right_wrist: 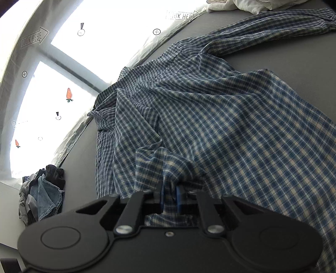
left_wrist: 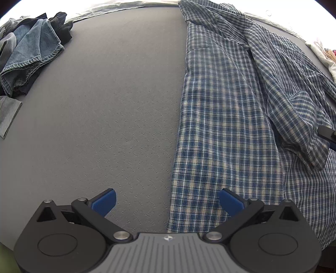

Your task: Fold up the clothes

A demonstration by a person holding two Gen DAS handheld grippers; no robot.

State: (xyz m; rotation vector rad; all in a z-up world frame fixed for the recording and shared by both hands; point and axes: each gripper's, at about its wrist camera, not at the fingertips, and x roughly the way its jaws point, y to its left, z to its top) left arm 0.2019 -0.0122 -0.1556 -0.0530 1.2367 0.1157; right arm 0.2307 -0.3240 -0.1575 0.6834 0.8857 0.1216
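The plaid shirt (left_wrist: 226,117) lies spread on the grey table (left_wrist: 105,105), its long axis running away from the person, collar at the far end and hem at the near edge. It sits to the right of the left gripper (left_wrist: 167,201), whose blue pads (left_wrist: 105,200) stand wide apart with nothing between them — one pad over bare table, the other just over the shirt's straight left edge near the hem. So that edge is right under the left hand, and the left is the nearer of the two to it.

The right gripper (right_wrist: 169,196) is clamped on a bunched fold of the shirt (it looks like a sleeve cuff, though I can't be sure) and holds it over the body of the garment. The other sleeve trails off across the table towards a heap of white cloth (right_wrist: 241,5) at the far corner.

A pile of denim and dark clothes (left_wrist: 27,52) waits well apart at the far left. My guess is the carried sleeve gets laid inward next, along the shirt's length.
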